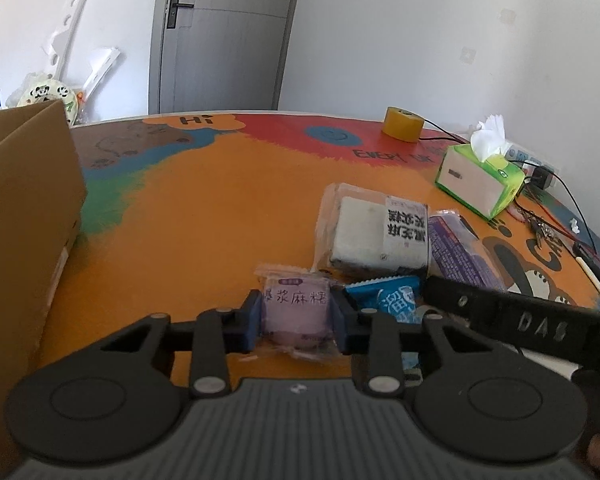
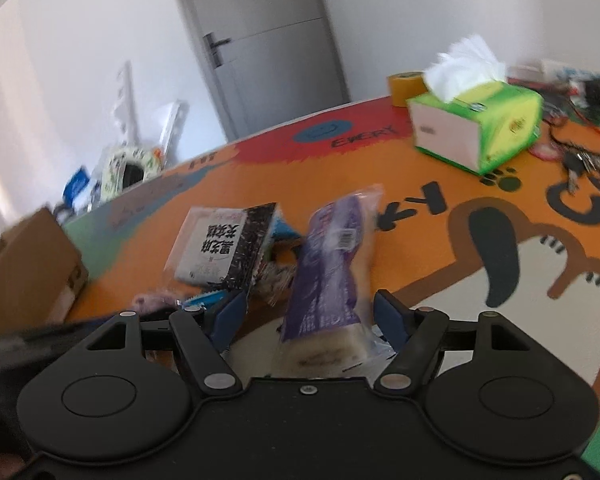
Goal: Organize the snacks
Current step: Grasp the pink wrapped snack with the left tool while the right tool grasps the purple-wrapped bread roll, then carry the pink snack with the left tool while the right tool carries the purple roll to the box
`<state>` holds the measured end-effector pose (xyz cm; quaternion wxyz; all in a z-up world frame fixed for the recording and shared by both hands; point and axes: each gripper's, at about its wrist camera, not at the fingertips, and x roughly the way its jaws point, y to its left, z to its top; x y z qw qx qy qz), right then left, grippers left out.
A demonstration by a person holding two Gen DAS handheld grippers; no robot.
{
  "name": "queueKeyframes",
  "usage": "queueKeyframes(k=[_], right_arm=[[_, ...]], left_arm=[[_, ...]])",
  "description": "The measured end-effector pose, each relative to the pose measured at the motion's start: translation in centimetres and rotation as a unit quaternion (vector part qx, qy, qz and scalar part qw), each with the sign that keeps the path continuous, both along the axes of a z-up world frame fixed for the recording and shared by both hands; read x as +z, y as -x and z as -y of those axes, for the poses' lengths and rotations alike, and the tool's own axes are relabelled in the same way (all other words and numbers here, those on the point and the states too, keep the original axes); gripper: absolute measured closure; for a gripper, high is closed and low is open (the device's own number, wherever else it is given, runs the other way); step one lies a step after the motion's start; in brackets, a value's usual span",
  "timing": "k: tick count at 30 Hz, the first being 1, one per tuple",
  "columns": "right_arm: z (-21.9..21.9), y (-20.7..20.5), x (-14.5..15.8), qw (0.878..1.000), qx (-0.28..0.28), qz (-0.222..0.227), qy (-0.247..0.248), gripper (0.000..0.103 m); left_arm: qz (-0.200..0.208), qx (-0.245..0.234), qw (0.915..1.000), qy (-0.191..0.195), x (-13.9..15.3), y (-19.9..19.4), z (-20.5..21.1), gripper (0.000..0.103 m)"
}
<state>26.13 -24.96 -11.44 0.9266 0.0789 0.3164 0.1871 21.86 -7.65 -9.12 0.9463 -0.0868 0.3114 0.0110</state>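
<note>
My left gripper (image 1: 298,318) is shut on a small pink mochi snack packet (image 1: 296,310) just above the orange table. Behind it lie a blue packet (image 1: 392,300), a white-and-black cake packet (image 1: 374,232) and a purple bread packet (image 1: 458,252). In the right wrist view my right gripper (image 2: 310,316) is open, its blue fingers on either side of the purple bread packet (image 2: 328,276) without touching it. The cake packet (image 2: 224,246) lies to its left. A brown cardboard box (image 1: 24,208) stands at the left and also shows in the right wrist view (image 2: 24,268).
A green tissue box (image 1: 478,180) and a yellow tape roll (image 1: 402,124) stand at the far right of the colourful table mat (image 1: 204,208). Red and black cables with keys (image 1: 548,228) lie near the right edge. The right gripper's black arm (image 1: 520,320) crosses the left view.
</note>
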Motion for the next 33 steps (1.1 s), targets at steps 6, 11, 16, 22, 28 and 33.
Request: queueKeyframes(k=[6,11,16,22,28,33], right_arm=[[0.3,0.4,0.0,1.0,-0.005,0.01,0.014,0.065],[0.9,1.3,0.4,1.0,0.001,0.013,-0.008,0.073],[0.7,2.6,1.0,0.999,0.019,0.028,-0.02,0.074],[-0.3,3.5,1.8,0.998,0.046,0.036,-0.028,0.074],[-1.1,4.5,2.5,0.997,0.059,0.043,-0.033,0.074],[-1.4,5.2,3.2,0.996,0.06,0.051,-0.034,0.074]], left_arm=[[0.002,0.008,0.9999,0.008,0.4,0.9,-0.8,0.07],[0.014,0.008,0.9998,0.008,1.2,1.9,-0.9,0.071],[0.026,0.012,0.9996,0.009,1.9,3.1,-1.2,0.071],[0.04,0.02,0.9989,0.011,2.9,4.3,-2.1,0.071],[0.055,0.029,0.998,0.011,4.0,5.5,-3.1,0.071],[0.069,0.036,0.9969,0.012,4.9,6.5,-3.7,0.071]])
